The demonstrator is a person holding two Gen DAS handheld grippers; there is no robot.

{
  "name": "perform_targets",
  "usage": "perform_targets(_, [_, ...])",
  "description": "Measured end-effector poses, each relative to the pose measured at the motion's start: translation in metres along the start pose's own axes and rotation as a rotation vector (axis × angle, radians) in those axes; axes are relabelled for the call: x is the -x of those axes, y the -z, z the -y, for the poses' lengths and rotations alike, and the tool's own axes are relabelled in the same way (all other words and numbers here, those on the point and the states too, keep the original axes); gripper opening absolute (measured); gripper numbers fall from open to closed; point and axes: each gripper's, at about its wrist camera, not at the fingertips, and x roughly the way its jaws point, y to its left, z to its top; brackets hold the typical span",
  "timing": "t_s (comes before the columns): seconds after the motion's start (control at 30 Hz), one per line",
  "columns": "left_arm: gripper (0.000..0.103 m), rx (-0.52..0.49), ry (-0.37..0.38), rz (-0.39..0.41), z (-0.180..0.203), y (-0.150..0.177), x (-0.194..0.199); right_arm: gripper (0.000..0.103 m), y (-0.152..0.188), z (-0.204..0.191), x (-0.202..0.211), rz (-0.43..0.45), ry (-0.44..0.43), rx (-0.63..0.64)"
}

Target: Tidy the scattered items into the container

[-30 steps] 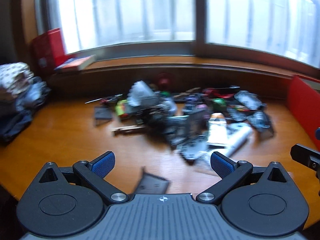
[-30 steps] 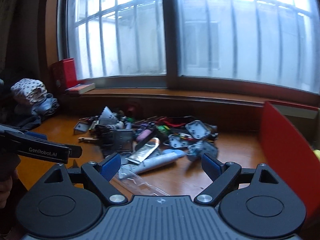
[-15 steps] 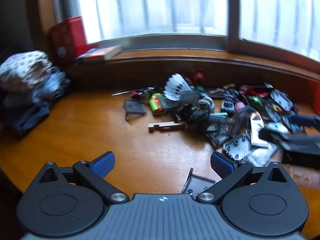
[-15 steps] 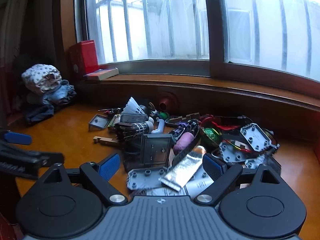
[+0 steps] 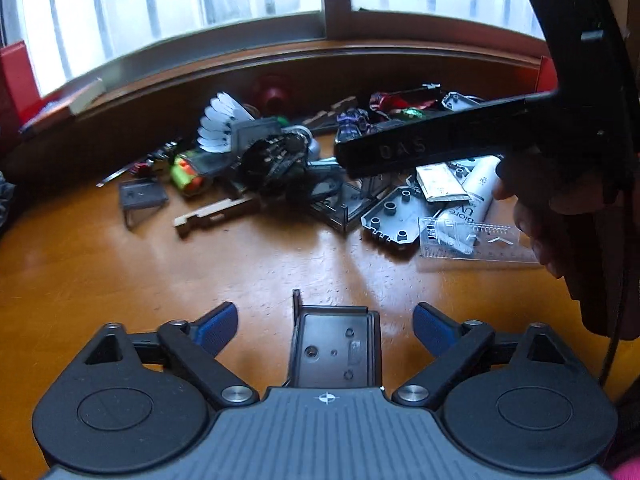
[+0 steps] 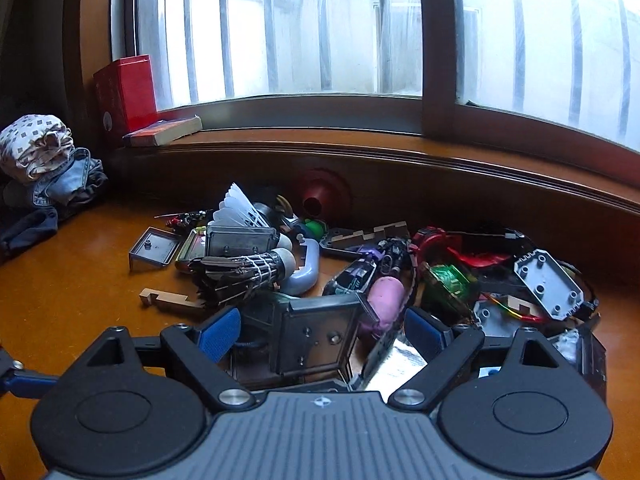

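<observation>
Scattered small items lie in a pile on the wooden table (image 5: 120, 280): a white shuttlecock (image 5: 218, 126), a white tube (image 5: 476, 192), a clear ruler (image 5: 476, 240) and a grey lid (image 6: 546, 284). My left gripper (image 5: 324, 326) hangs low over a small dark plastic tray piece (image 5: 334, 348). Its jaws are closing, and the pads stand apart from the piece between them. My right gripper (image 6: 323, 332) is open over the pile, with a dark see-through box (image 6: 316, 336) between its fingers, untouched. A red container edge (image 5: 546, 74) shows far right.
The right gripper's black body (image 5: 440, 140) and the hand (image 5: 560, 208) holding it cross the left wrist view. A red box (image 6: 126, 92) and a book (image 6: 164, 132) rest on the window sill. Folded clothes (image 6: 40, 168) lie at the table's left.
The left gripper has sunk and centred over the dark tray piece, its jaws narrowing. The right gripper has travelled left over the pile and now fills the left view's right side.
</observation>
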Motion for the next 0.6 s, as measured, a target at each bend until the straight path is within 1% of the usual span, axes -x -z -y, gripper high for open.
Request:
perform_targets(0.03, [0.080,0.012,0.012,0.001,-0.002,0.000,-0.004,0.089,-0.001,-0.001,-0.002,0.000,0.004,0.001])
perform_targets(0.07, [0.077,0.022,0.021,0.003,-0.004,-0.001,-0.007,0.087,-0.001,-0.001,-0.004,-0.001,0.007,0.002])
perform_targets(0.1, [0.077,0.030,0.026,0.009,-0.006,-0.001,-0.007,0.086,-0.001,-0.001,-0.006,-0.002,0.010,0.002])
perform_targets(0.2, [0.067,0.034,0.034,0.032,-0.009,-0.001,-0.009,0.082,-0.001,-0.001,-0.011,-0.006,0.016,-0.003])
perform_targets(0.23, [0.061,0.034,0.036,0.040,-0.010,-0.002,-0.009,0.081,-0.001,-0.001,-0.013,-0.008,0.015,-0.004])
perform_targets(0.27, [0.052,0.035,0.037,0.045,-0.011,-0.003,-0.009,0.076,-0.001,-0.001,-0.015,-0.011,0.010,-0.006])
perform_targets(0.3, [0.048,0.039,0.038,0.047,-0.012,-0.003,-0.009,0.072,0.000,-0.001,-0.017,-0.014,0.006,-0.008])
perform_targets(0.33, [0.042,0.042,0.039,0.049,-0.014,-0.004,-0.009,0.070,0.000,-0.001,-0.020,-0.018,0.001,-0.011])
perform_targets(0.37, [0.042,0.047,0.040,0.050,-0.015,-0.005,-0.009,0.066,0.000,0.000,-0.021,-0.017,-0.004,-0.017])
perform_targets(0.4, [0.042,0.055,0.043,0.050,-0.018,-0.006,-0.009,0.058,0.000,0.000,-0.022,-0.013,-0.008,-0.027])
perform_targets(0.5, [0.042,0.079,0.047,0.052,-0.024,-0.008,-0.009,0.058,-0.002,0.001,-0.022,-0.013,-0.009,-0.045])
perform_targets(0.6, [0.042,0.094,0.047,0.068,-0.030,-0.012,-0.006,0.058,-0.004,0.002,-0.015,0.011,-0.008,-0.073])
